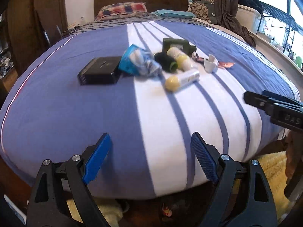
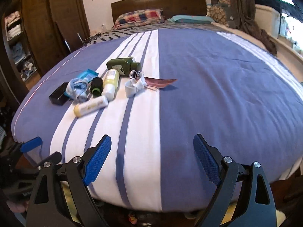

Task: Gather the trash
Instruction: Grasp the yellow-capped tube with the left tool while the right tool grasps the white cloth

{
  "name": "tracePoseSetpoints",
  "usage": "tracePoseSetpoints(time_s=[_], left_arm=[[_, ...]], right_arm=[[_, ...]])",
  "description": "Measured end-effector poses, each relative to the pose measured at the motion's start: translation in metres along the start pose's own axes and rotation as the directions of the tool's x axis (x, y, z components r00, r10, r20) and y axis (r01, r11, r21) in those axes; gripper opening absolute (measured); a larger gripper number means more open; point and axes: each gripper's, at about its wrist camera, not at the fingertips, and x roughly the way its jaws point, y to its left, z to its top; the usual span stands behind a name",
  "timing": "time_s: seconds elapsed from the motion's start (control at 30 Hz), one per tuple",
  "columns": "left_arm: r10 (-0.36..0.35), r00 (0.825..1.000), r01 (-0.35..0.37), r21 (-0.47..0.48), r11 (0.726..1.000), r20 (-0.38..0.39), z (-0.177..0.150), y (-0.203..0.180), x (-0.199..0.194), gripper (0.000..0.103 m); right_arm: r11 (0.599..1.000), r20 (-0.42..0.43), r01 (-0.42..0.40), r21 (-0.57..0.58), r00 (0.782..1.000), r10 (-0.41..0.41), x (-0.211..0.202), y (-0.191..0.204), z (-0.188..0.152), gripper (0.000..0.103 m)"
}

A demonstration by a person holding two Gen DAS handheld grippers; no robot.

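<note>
Hovering over the foot of a bed (image 1: pixel 56 113), both grippers point down at the blue-and-white striped cover with nothing between their pads. On the left gripper (image 1: pixel 151 157) the jaws stand spread wide, and on the right gripper (image 2: pixel 152 158) they are just as wide; each grips only air. In the left view the right gripper's black body juts in at the right edge; in the right view a blue pad of the left one shows at the lower left. The trash lies in a loose heap near the middle of the bed, mostly on the white stripes and well away from both grippers. A black box (image 1: pixel 100 70) sits at the heap's left end, touching a crumpled blue wrapper (image 1: pixel 138 62). Next comes a black tube (image 1: pixel 165 62) with a green end, beside a white bottle (image 1: pixel 180 58) with a yellow band. Behind these lies a dark green bottle (image 1: pixel 178 45) on its side. Nearest the foot, a second white bottle (image 1: pixel 182 79) with a yellow cap lies apart from the rest. To the right, a white cup (image 2: pixel 131 89) lies tipped over with crumpled tissue, and a reddish foil strip (image 2: pixel 161 82) reaches from it onto the blue. Pillows (image 2: pixel 140 18) rest at the headboard.
</note>
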Motion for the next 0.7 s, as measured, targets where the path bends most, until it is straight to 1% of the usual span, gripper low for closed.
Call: tracePoseSetpoints(time_s=[0.07,0.1,0.13,0.23,0.3,0.37,0.43,0.5,0.67,0.7], left_arm=[[-0.005,1.000,0.005,0.005,1.000,0.001,0.011,-0.002,0.008,0.082],[-0.011,1.000,0.011,0.008,1.000,0.003,0.016,-0.003,0.012,0.081],[-0.017,1.000,0.017,0.010,1.000,0.004,0.020,-0.004,0.016,0.079],[-0.038,0.999,0.038,0.021,0.999,0.004,0.033,-0.008,0.026,0.072],[-0.043,0.999,0.043,0.031,0.999,0.004,0.037,-0.013,0.031,0.070],[-0.050,0.999,0.050,0.036,0.998,0.004,0.042,-0.015,0.036,0.069],[-0.063,0.998,0.063,0.034,0.997,0.005,0.044,-0.016,0.041,0.066],[-0.072,0.997,0.072,0.035,0.997,0.005,0.047,-0.017,0.044,0.065],[-0.086,0.996,0.086,0.064,0.994,0.008,0.059,-0.026,0.056,0.061],[-0.091,0.996,0.090,0.069,0.994,0.007,0.061,-0.027,0.058,0.059]], right_arm=[[1.000,0.001,0.007,0.003,1.000,-0.007,0.009,0.002,0.005,0.083],[1.000,0.009,0.010,0.002,1.000,-0.010,0.011,0.003,0.008,0.079],[1.000,0.013,0.007,0.004,1.000,-0.007,0.014,0.004,0.011,0.074],[1.000,0.012,-0.017,0.010,1.000,0.017,0.022,0.008,0.020,0.063],[0.999,0.001,-0.038,0.013,0.999,0.038,0.030,0.011,0.026,0.056],[0.999,-0.004,-0.051,0.014,0.999,0.051,0.038,0.013,0.035,0.053],[0.998,-0.008,-0.054,0.013,0.998,0.055,0.044,0.017,0.040,0.047],[0.998,-0.014,-0.061,0.014,0.998,0.061,0.051,0.018,0.047,0.045],[0.999,-0.023,-0.054,-0.005,0.998,0.054,0.061,0.024,0.056,0.038],[0.999,-0.024,-0.051,-0.008,0.998,0.051,0.063,0.024,0.058,0.035]])
